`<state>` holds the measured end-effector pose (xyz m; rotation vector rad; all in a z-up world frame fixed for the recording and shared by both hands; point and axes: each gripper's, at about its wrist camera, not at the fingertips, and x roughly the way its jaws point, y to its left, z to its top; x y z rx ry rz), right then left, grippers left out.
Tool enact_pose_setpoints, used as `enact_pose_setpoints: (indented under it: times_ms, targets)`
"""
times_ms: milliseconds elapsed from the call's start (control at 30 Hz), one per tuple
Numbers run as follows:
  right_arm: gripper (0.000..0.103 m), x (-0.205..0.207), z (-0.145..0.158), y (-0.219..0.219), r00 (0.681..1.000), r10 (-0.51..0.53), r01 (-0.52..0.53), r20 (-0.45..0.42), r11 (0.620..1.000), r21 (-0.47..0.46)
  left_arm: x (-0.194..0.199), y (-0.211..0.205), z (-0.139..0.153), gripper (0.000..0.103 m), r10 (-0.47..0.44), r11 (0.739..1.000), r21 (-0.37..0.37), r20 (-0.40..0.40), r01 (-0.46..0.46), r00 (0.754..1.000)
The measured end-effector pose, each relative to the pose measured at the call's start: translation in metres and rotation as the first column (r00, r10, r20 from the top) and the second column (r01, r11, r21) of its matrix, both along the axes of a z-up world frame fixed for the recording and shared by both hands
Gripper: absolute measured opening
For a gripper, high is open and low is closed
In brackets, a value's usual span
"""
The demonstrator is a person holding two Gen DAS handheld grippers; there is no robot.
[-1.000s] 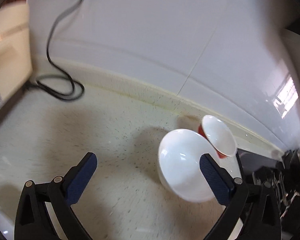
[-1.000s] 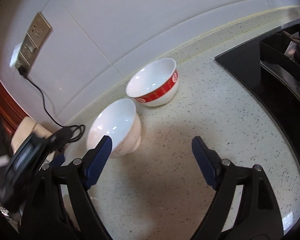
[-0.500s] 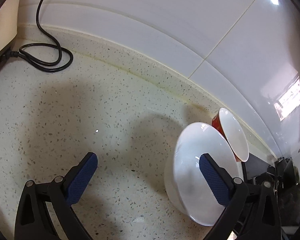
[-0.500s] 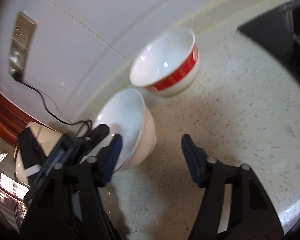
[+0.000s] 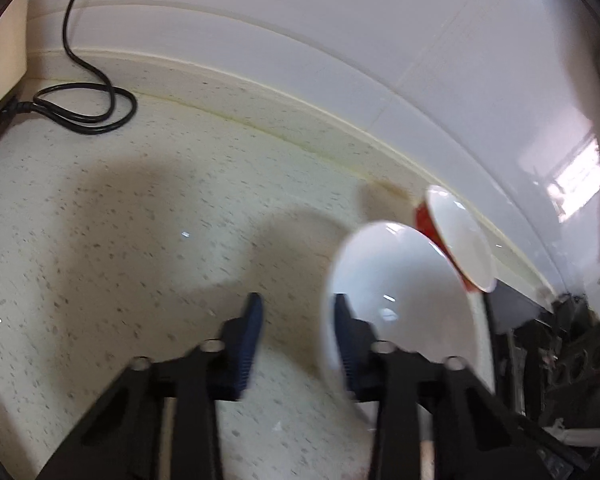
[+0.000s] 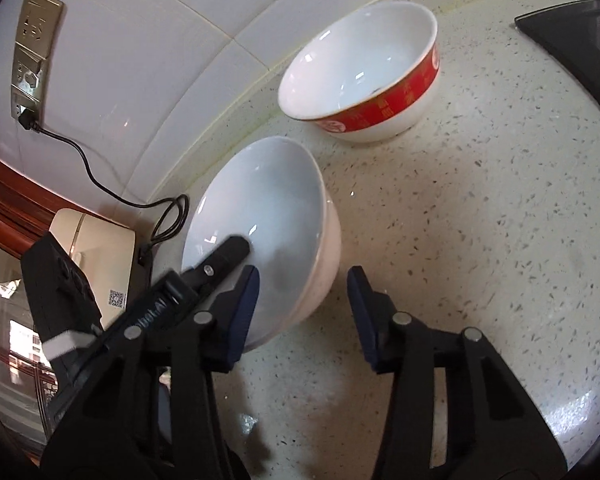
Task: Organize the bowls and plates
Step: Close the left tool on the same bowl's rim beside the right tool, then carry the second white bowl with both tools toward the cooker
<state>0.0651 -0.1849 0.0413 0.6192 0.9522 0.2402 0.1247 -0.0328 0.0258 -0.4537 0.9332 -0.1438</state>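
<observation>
A plain white bowl (image 6: 276, 216) stands on the speckled counter, with a red-banded white bowl (image 6: 364, 76) behind it near the wall. My left gripper (image 5: 296, 316) straddles the white bowl's (image 5: 404, 300) near rim, one finger inside and one outside, its jaws narrowed with a gap still showing. Its finger shows inside the bowl in the right wrist view (image 6: 228, 256). My right gripper (image 6: 304, 296) is open around the same bowl's lower right side, not touching it. The red-banded bowl (image 5: 456, 240) shows edge-on in the left wrist view.
A black cable (image 5: 84, 112) coils on the counter at the far left by a cream appliance (image 6: 96, 240). A wall socket (image 6: 32, 40) sits on the white tiles. A black stove (image 6: 580, 28) lies to the right.
My left gripper's jaws have narrowed from wide open, with the white bowl's rim now between them. My right gripper has moved closer to that bowl and narrowed a little.
</observation>
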Motion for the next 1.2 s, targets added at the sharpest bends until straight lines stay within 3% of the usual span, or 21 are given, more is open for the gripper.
enact_pose_setpoints:
  times_ms: [167, 567, 833, 1200]
  targets:
    - [0.025, -0.015, 0.003, 0.005, 1.0, 0.018, -0.017, 0.018, 0.999, -0.047, -0.019, -0.001, 0.014, 0.01, 0.0, 0.999, 0.035, 0.044, -0.002, 0.999]
    - [0.025, -0.025, 0.02, 0.018, 0.998, 0.047, -0.046, 0.045, 0.998, -0.037, -0.043, 0.009, 0.022, 0.01, 0.033, 0.999, 0.03, 0.056, -0.035, 0.998]
    - [0.025, -0.034, 0.03, 0.046, 0.989, 0.137, -0.131, 0.061, 0.987, -0.089, -0.064, 0.022, 0.036, 0.01, 0.087, 0.991, 0.093, 0.124, -0.099, 0.988]
    - [0.025, -0.044, 0.034, 0.074, 0.969, 0.234, -0.226, 0.085, 0.97, -0.085, -0.088, 0.039, 0.053, 0.01, 0.135, 0.972, 0.163, 0.198, -0.168, 0.971]
